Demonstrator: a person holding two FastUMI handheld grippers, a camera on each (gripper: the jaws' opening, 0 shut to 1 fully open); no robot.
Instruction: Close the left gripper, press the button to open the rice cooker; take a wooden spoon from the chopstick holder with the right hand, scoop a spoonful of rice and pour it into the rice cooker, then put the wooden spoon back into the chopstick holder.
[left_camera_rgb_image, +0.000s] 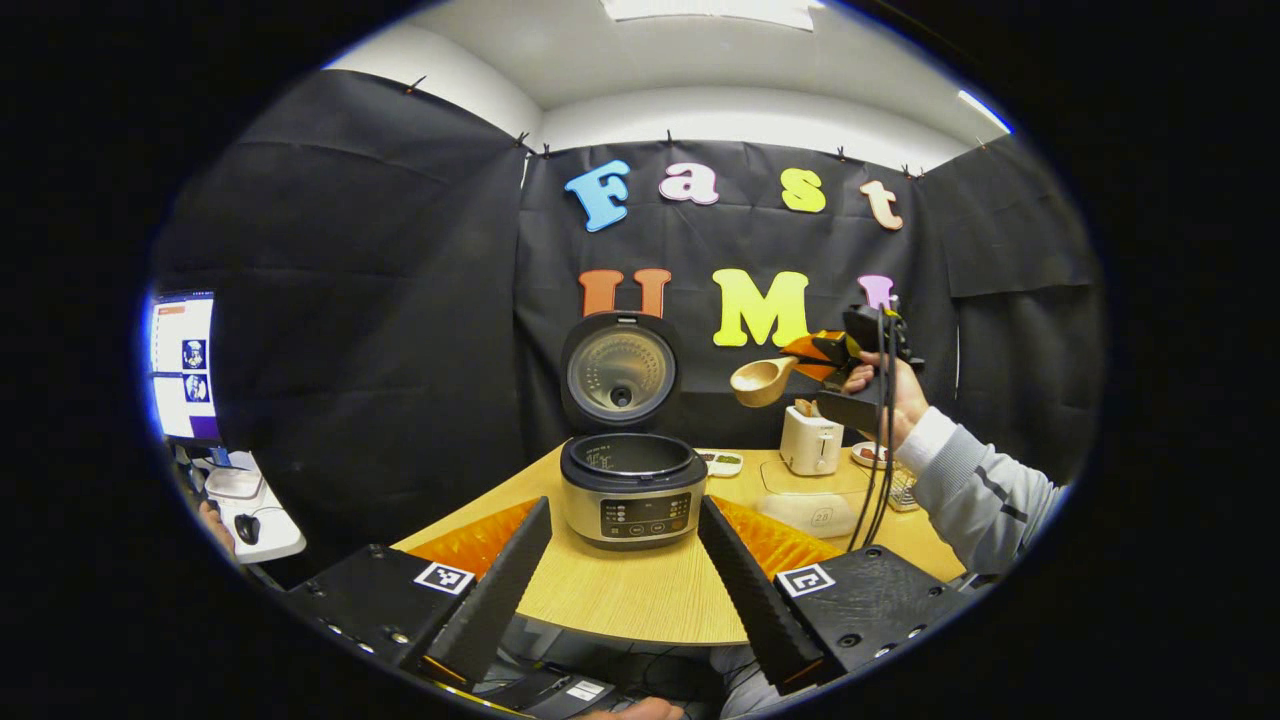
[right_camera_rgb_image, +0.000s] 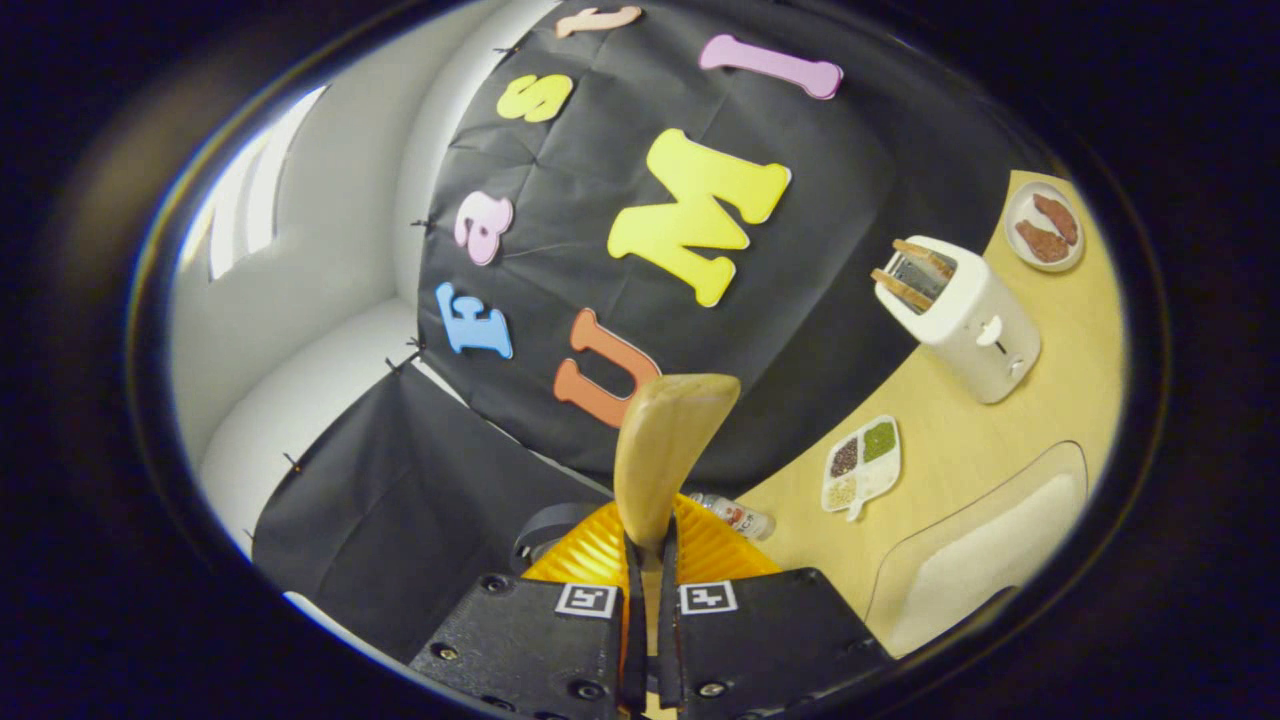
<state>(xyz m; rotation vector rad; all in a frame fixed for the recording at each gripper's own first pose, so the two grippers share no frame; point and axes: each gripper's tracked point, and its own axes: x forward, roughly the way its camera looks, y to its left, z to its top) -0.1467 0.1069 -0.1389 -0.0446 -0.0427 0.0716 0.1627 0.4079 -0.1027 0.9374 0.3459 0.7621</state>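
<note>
Status log, items as I see them:

- Rice cooker (left_camera_rgb_image: 630, 490): on worktop (left_camera_rgb_image: 640, 600), centre, lid (left_camera_rgb_image: 620, 370) up & standing vertical, inner pot exposed. Button step reads as done. Can't tell whether any rice is inside the pot.
- Left gripper (left_camera_rgb_image: 625, 585): mine, low & well back from cooker, fingers spread wide, nothing between them. Idle.
- Right gripper (left_camera_rgb_image: 835, 360): held high by a hand (left_camera_rgb_image: 885, 390), above & to the right of cooker in the left gripper view. In the right gripper view its two fingers sit pinched tight on the spoon handle.
- Wooden spoon (left_camera_rgb_image: 762, 381): gripped by handle, bowl pointing toward cooker side, in the air, near lid height, not over the pot yet. Right gripper view shows the bowl (right_camera_rgb_image: 668, 440) edge-on; can't tell if it's loaded w/ rice.
- Toaster (left_camera_rgb_image: 811, 440), small plate (right_camera_rgb_image: 1045, 240) w/ food, divided dish (right_camera_rgb_image: 862, 462) of grains: on worktop, right of cooker, untouched.
- Chopstick holder: can't ID it w/ confidence.

Progress est.: opening done, spoon pick-up done. Scoop: unclear. Left, by my judgement: pour into pot, then spoon back into holder.
</note>
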